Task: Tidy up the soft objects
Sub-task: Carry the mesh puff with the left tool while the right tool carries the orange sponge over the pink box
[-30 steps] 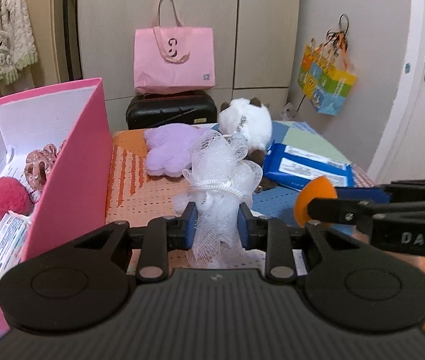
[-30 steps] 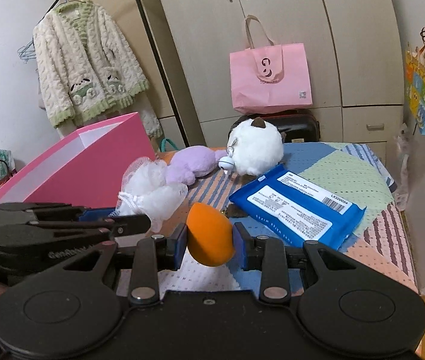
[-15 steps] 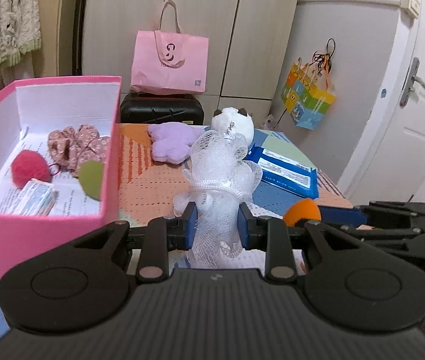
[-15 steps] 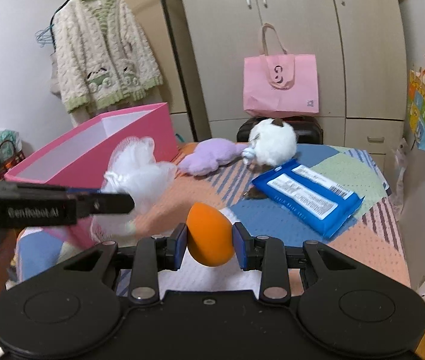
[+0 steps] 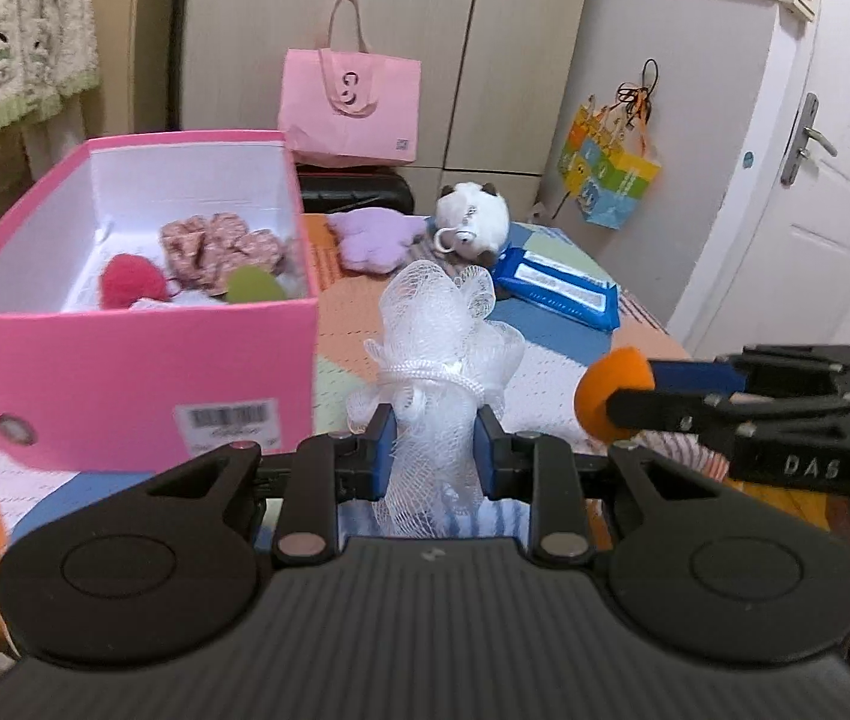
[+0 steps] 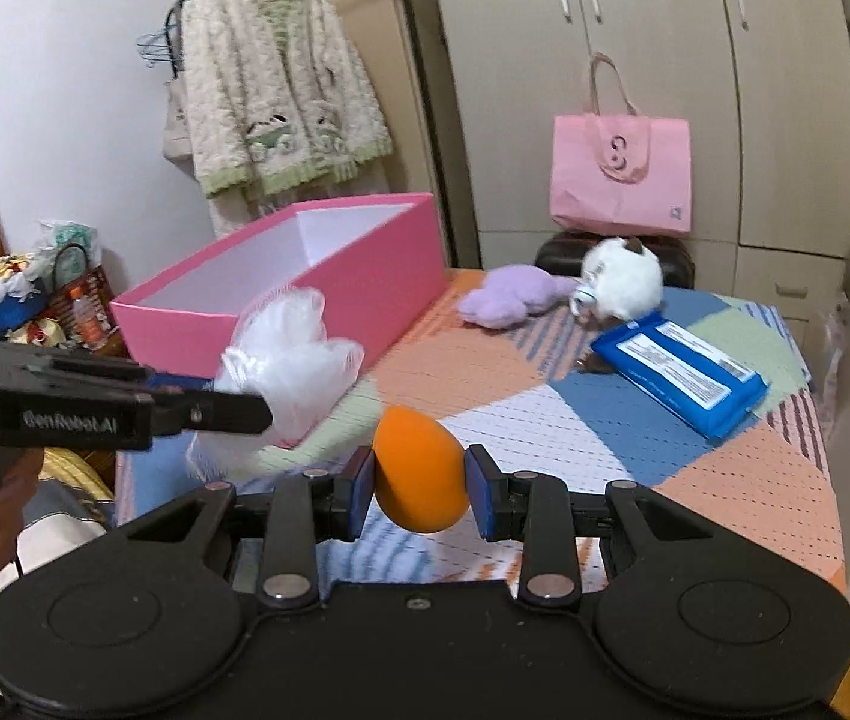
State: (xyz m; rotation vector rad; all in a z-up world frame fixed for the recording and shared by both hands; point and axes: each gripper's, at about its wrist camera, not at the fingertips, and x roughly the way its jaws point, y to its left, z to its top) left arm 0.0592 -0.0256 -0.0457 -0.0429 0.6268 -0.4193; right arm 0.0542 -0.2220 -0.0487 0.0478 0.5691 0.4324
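My left gripper (image 5: 432, 444) is shut on a white mesh bath pouf (image 5: 440, 354), held above the bed in front of the pink box (image 5: 125, 372); the pouf also shows in the right wrist view (image 6: 293, 354). My right gripper (image 6: 420, 483) is shut on an orange egg-shaped sponge (image 6: 419, 468), which also shows in the left wrist view (image 5: 611, 384), to the right of the pouf. The pink box (image 6: 329, 288) holds a red pompom (image 5: 131, 279), pink floral scrunchies (image 5: 221, 246) and a green sponge (image 5: 254, 285).
On the patchwork bedcover (image 6: 545, 420) lie a purple plush (image 5: 374, 240), a white plush toy (image 5: 473, 222) and a blue wipes pack (image 5: 557, 288). A pink bag (image 5: 350, 108) stands on a black case by the wardrobe. A door (image 5: 815, 210) is at right.
Both grippers have risen and pulled back with their loads. The pink box now sits closer and lower in the left wrist view, showing more of its inside.
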